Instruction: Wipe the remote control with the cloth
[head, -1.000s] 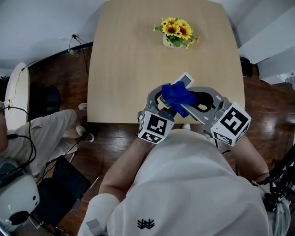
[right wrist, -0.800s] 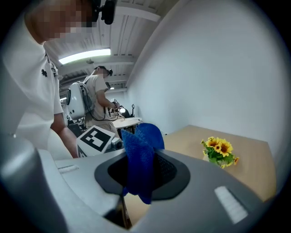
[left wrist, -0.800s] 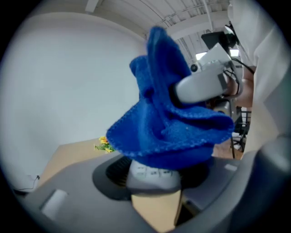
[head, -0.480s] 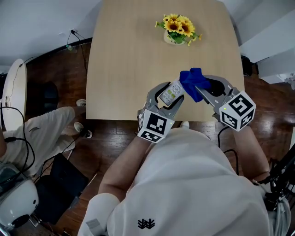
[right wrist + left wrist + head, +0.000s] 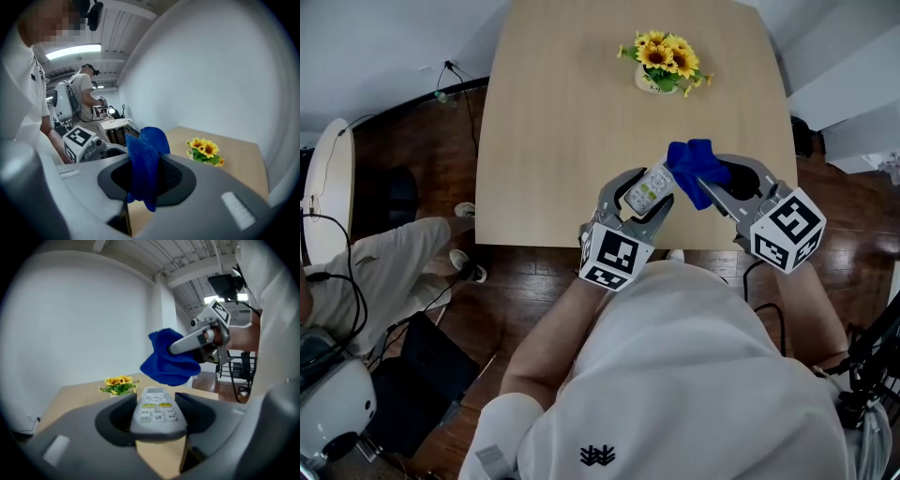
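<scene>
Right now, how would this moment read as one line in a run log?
left gripper: shut on remote control | right gripper: shut on cloth | cloth at remote control's tip, contact unclear

Even, bright indoor light from ceiling lamps (image 5: 72, 50); fisheye-dark corners, blurred foreground jaws in gripper views.

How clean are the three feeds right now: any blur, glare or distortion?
Head view: evenly lit, remote control and cloth sharp. Left gripper view: fisheye bend, dark corners, ceiling lights blown out upper right. Right gripper view: same bend, bright ceiling strip upper left, cloth crisp.
</scene>
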Available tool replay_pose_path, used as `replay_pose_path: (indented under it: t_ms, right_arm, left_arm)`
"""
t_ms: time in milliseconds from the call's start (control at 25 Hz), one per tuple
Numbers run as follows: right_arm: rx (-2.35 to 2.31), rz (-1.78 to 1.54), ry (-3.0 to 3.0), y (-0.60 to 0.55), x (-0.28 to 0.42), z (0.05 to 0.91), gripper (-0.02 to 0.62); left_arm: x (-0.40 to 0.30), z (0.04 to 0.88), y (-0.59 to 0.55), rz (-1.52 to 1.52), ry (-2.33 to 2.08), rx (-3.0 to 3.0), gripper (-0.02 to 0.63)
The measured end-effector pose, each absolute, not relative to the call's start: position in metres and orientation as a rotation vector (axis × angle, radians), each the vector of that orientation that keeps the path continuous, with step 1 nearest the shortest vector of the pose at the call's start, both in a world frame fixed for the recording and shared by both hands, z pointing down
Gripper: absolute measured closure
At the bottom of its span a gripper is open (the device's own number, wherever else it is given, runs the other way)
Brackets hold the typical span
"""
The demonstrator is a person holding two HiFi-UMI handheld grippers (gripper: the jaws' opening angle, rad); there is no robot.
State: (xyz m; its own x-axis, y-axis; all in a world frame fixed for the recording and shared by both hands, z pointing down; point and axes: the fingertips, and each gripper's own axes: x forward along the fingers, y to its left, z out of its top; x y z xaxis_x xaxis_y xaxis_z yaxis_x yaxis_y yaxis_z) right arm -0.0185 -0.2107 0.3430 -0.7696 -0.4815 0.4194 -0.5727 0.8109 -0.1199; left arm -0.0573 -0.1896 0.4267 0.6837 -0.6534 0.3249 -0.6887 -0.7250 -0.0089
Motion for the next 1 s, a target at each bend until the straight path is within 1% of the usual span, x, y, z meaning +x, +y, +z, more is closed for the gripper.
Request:
replay_pose_path:
  t_ms: [240,400,640,1000]
  right_arm:
    - [0.503,0.358,-2.761,-0.161,-0.084,0.324,0.506]
    - [0.517,0.379,-2.746,-0.165,-0.087,0.338,0.506]
    - [0.756,0.436,-2.621,-0.207,-0.035,0.371,0.506]
    - [1.092,0.521,-2.407,-0.231,0.073,0.410,0.506]
  left_arm:
    - [-0.060,0.425,-0.191,0.472,-1.103,2.779,0.336]
    - [-0.065,0.426,-0.188,0.474,-1.101,2.778,0.336]
    - [-0.066,0.427,-0.185,0.485,-1.064,2.786,0.336]
    - [-0.040,0.441,-0.181,0.500,-0.849,2.802,0.336]
